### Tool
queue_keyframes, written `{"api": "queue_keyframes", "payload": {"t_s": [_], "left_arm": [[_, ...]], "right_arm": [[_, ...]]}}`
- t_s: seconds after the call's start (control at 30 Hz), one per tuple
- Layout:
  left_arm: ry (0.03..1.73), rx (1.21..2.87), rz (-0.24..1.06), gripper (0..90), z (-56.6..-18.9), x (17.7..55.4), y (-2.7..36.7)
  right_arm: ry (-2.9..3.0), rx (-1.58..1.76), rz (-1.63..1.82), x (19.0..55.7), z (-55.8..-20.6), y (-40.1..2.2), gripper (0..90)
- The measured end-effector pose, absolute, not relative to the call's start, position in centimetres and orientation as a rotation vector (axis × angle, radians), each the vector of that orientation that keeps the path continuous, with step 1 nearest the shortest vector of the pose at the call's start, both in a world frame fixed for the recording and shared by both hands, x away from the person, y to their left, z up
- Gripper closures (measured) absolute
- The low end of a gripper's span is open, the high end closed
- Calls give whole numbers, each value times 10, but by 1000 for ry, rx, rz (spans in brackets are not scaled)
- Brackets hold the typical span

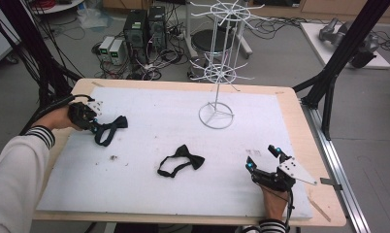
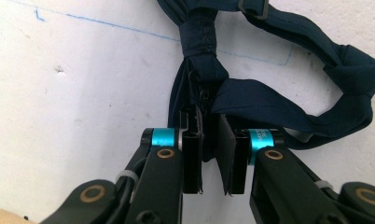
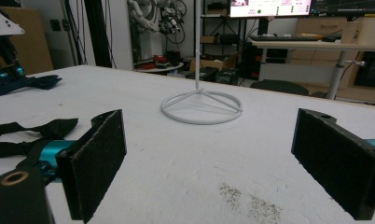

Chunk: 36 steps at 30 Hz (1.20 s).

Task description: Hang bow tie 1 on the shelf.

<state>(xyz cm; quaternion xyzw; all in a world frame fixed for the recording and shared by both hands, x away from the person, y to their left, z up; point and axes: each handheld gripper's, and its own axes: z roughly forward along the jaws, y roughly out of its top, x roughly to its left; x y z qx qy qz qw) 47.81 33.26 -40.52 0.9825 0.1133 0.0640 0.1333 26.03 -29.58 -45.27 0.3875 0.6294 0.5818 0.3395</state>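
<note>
High view, table: a wooden tabletop (image 1: pixel 304 145) with a pale edge, covered by a white matte sheet (image 1: pixel 149 184) that carries grey scuffs and a small dark smudge.
Left gripper: my left gripper (image 1: pixel 92 124) sits at the left of the frame, held in my hand with a striped sleeve cuff (image 1: pixel 40 135) behind it. Its jaws are clamped on the strap of a dark navy fabric bow tie (image 1: pixel 110 128).
Left gripper view: the black jaws with turquoise collars pinch a folded bit of the navy cloth (image 2: pixel 209 135) between their flat pads; the tie's stitched centre knot lies just above, and its band loops away to the right of the frame over a thin blue pen line.
Right gripper: my right gripper (image 1: pixel 263 159) is at the lower right of the frame, jaws spread wide apart with nothing between them, a grey three-cornered plate on top.
Right gripper view: the two rough black foam-faced pads (image 3: pixel 99 158) stand well apart over bare white sheet, with dark specks near the bottom.
Second tie: a black fabric bow tie with a looped strap (image 1: pixel 181 161) lies flat at the middle of the sheet, between my two grippers.
Stand: a white wire rack with a round ring base (image 1: pixel 216 115) and thin radiating hooks stands upright at the upper middle.
</note>
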Motion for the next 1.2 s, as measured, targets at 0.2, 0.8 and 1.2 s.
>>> {"api": "queue_keyframes", "payload": {"t_s": [0.2,0.8,1.2], "left_arm": [[408,2847,183,817,-404,477,331],[503,2711,267,820,-385,455,346],[511,2611,300,820,-368,444,340]], "right_arm": [[1639,1008,1515,260,-453,-296,95],[1640,1008,1521,261,-453,-296,95],[1639,1011,1527,261,-453,-296,95]]}}
